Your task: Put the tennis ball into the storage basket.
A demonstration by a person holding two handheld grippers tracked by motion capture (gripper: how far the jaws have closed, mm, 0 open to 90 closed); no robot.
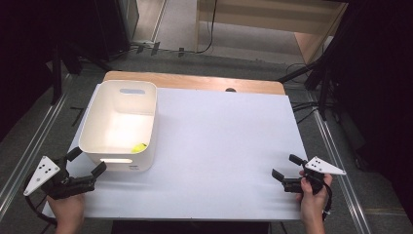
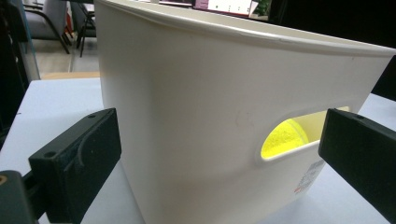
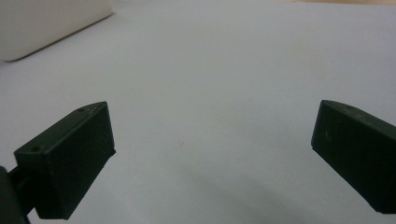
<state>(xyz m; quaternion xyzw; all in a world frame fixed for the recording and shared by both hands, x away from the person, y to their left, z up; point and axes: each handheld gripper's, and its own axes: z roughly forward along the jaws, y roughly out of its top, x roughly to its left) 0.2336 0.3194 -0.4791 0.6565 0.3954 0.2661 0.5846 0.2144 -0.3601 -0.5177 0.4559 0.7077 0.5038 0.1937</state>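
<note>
The bin (image 1: pixel 119 124) stands at the surface's (image 1: pixel 219 146) left, a yellow ball (image 1: pixel 140 146) inside near its front wall. The left hand-held gripper (image 1: pixel 87 162) gapes wide just before that wall; the right hand-held gripper (image 1: pixel 286 166), wide too, hovers well apart.

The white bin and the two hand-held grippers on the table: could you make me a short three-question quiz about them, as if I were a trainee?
1. True or false: the yellow ball lies inside the bin.
2. Which hand-held gripper is nearer the bin: A left, B right?
3. Fill in: the jaws of both grippers stand ____.

Key: 1 true, the ball shows through the bin's handle slot. 2 A. 3 open, holding nothing.
</note>
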